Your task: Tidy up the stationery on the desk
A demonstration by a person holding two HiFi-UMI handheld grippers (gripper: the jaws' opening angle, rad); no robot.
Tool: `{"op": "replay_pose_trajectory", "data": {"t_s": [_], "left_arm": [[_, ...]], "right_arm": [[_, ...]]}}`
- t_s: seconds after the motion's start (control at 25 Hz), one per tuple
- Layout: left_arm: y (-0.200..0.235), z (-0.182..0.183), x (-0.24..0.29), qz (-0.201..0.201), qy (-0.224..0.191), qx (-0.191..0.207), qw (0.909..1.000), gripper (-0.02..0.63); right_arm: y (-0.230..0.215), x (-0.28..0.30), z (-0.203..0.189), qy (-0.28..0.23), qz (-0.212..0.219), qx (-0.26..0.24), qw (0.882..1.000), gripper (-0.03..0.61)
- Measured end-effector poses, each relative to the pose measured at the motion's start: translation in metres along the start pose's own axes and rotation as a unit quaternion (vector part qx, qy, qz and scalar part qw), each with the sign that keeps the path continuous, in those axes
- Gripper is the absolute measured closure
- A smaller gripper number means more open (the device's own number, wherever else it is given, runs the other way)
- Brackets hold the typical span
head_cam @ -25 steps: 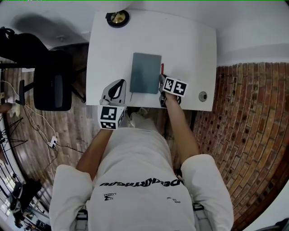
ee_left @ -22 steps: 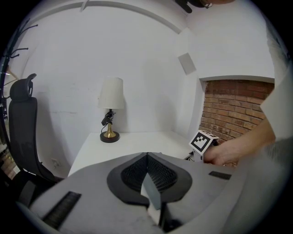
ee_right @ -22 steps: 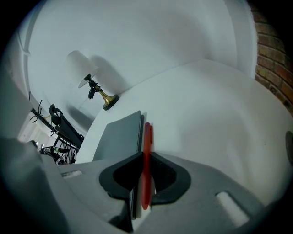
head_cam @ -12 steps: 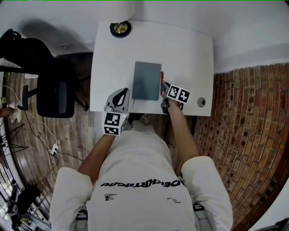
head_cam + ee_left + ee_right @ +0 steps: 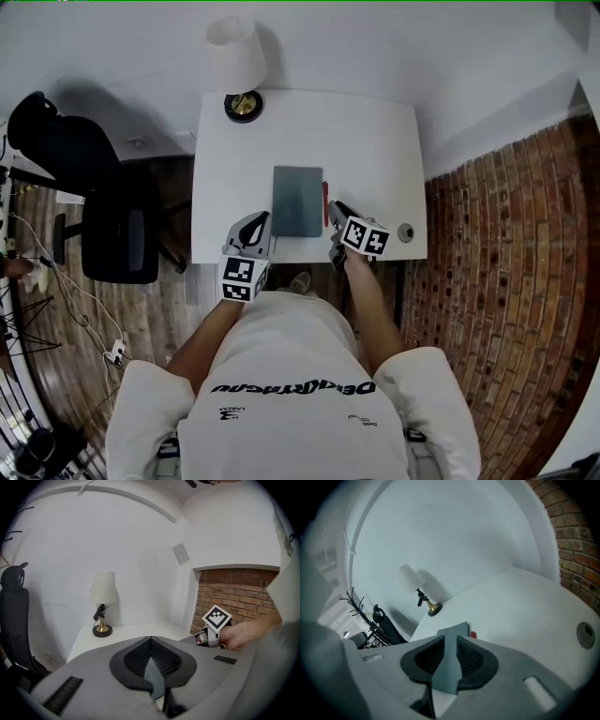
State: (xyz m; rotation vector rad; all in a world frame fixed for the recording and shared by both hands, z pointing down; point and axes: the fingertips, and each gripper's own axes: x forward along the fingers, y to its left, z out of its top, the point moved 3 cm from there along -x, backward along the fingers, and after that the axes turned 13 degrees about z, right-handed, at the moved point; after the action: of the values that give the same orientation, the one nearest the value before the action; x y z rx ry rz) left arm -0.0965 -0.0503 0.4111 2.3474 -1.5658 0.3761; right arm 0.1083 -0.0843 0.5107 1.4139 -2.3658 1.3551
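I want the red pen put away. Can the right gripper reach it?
Probably yes: the red pen lies bare on the desk beside the notebook, just ahead of the right gripper, with nothing between them.

Worktop (image 5: 375,141): smooth, matt white. Notebook (image 5: 297,201) cover: matt grey. Lamp base (image 5: 244,106): glossy brass-coloured metal. Brick wall (image 5: 234,592): rough.
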Motion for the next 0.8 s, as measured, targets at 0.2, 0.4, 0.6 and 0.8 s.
{"op": "replay_pose_trajectory", "data": {"t_s": [0.2, 0.4, 0.6, 0.8], "left_arm": [[-0.009, 0.011, -0.005, -0.013, -0.01, 0.006, 0.9998, 0.615], [-0.015, 0.017, -0.009, -0.02, -0.016, 0.011, 0.9996, 0.615], [-0.02, 0.024, -0.009, -0.025, -0.027, 0.019, 0.9991, 0.615], [-0.025, 0.026, -0.009, -0.031, -0.032, 0.03, 0.9986, 0.615]], "right_arm": [[0.045, -0.024, 0.014, -0.043, 0.014, -0.064, 0.997, 0.52], [0.079, -0.044, 0.015, -0.073, 0.014, -0.113, 0.991, 0.542], [0.096, -0.058, 0.025, -0.09, 0.001, -0.186, 0.978, 0.582], [0.106, -0.066, 0.028, -0.109, -0.007, -0.214, 0.971, 0.586]]}}
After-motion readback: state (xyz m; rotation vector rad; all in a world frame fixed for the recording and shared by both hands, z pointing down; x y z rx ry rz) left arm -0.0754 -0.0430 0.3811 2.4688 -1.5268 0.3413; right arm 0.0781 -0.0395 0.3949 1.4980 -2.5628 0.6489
